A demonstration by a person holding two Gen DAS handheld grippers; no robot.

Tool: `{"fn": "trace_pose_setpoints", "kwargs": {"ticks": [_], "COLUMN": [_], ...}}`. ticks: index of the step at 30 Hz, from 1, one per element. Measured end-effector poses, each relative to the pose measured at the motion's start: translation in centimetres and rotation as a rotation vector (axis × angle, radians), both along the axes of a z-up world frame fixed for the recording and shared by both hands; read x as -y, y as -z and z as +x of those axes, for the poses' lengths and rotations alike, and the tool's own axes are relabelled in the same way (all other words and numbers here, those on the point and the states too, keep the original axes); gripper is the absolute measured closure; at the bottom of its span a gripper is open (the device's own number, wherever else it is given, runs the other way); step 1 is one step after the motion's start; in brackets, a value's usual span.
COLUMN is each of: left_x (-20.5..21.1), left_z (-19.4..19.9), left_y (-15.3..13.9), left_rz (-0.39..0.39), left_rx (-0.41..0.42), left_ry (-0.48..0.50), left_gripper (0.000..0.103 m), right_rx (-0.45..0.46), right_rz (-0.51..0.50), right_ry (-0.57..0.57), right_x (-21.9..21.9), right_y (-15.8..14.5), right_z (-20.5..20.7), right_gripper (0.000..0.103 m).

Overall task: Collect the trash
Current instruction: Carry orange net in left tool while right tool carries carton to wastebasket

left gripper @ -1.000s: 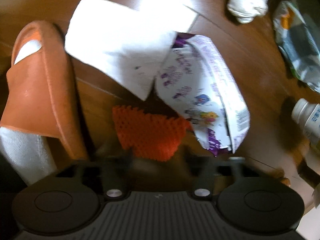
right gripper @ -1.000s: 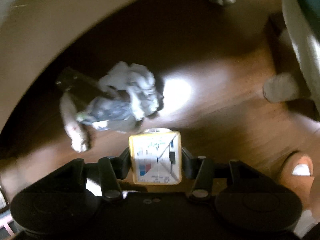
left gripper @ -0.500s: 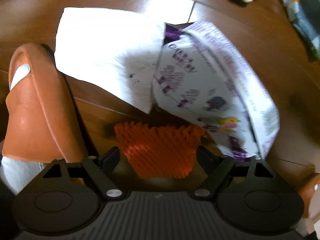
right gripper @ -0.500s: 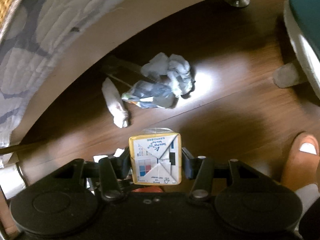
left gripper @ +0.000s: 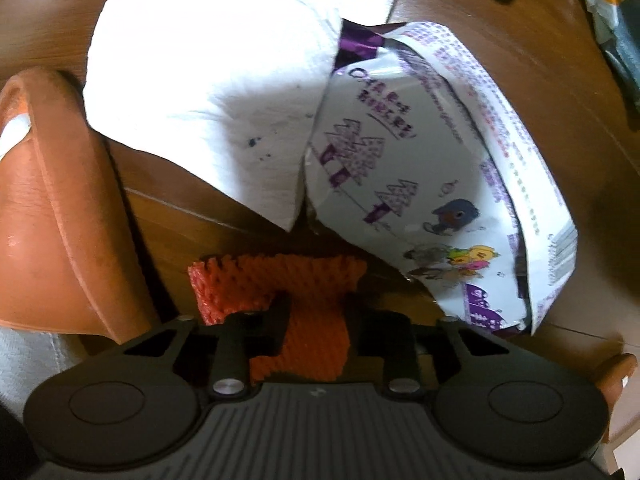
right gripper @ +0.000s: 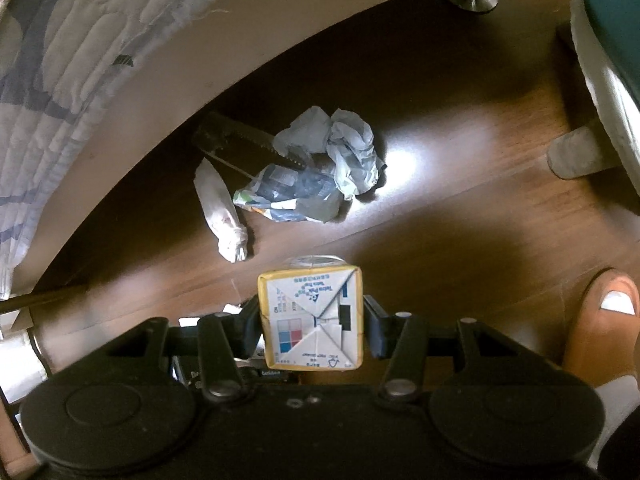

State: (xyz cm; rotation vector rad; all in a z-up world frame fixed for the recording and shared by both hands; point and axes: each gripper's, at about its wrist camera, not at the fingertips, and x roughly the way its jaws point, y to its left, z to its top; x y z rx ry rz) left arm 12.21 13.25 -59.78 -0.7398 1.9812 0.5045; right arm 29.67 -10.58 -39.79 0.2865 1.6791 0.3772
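Down on the wooden floor (left gripper: 460,12), at the far left of the left wrist view, an orange slipper (left gripper: 60,220) sits beside a white paper towel (left gripper: 208,92), and right of that lies a white and purple printed wrapper (left gripper: 432,184), its edge overlapping the towel. Just below them the left gripper (left gripper: 316,316) has its two fingers pinched in on an orange foam net (left gripper: 288,296), which bunches between them and spreads out past the tips toward the wrapper. Over in the right wrist view, a quilted bed cover (right gripper: 60,60) hangs at the left, with a twisted white wrapper (right gripper: 222,212), a printed plastic bag (right gripper: 288,192) and a crumpled paper ball (right gripper: 344,148) heaped together on the floor ahead, well clear of the fingers. The right gripper (right gripper: 311,320) is clamped on a yellow-edged drink carton (right gripper: 311,320), squarely between its fingers; what lies under it looks like more litter, though it's too dark to tell.
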Motion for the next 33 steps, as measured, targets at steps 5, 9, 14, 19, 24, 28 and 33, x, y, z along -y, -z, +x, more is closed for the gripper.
{"fn": "trace_pose_setpoints", "kwargs": {"ticks": [5,9,14,19,24,28,33], "left_x": [0.6,1.2,1.8,1.7,2.7,4.0,5.5], "left_z": [-0.3,0.1,1.3,3.1,4.4,4.4,4.8], "left_y": [-1.0,-4.0,-8.4,-14.9,-21.2,-26.0,-32.8], "left_rz": [-0.004,0.009,0.022,0.041,0.038,0.047,0.053], "left_rx": [-0.008,0.000,0.061,0.177,0.330,0.451,0.600], "left_ry": [-0.008,0.002,0.020,0.040,0.051,0.065,0.085], "left_gripper": [0.093,0.093,0.093,0.093,0.093,0.093,0.093], "right_rx": [0.019,0.040,0.075,0.149,0.244,0.311,0.393], "right_rz": [-0.005,-0.003,-0.002,0.036,0.083,0.116,0.151], "right_ry": [-0.004,-0.019,-0.021,-0.024,-0.009,-0.005,0.023], "right_x": [-0.3,-0.3,0.2,1.3,3.5,5.8,9.7], "right_y": [-0.2,-0.9,-3.0,-7.3,-12.7,-17.0,-22.0], "right_z": [0.2,-0.1,-0.6,-1.4,-2.3,-3.7,-5.4], "right_gripper": [0.053,0.053,0.053,0.053,0.053,0.053,0.053]}}
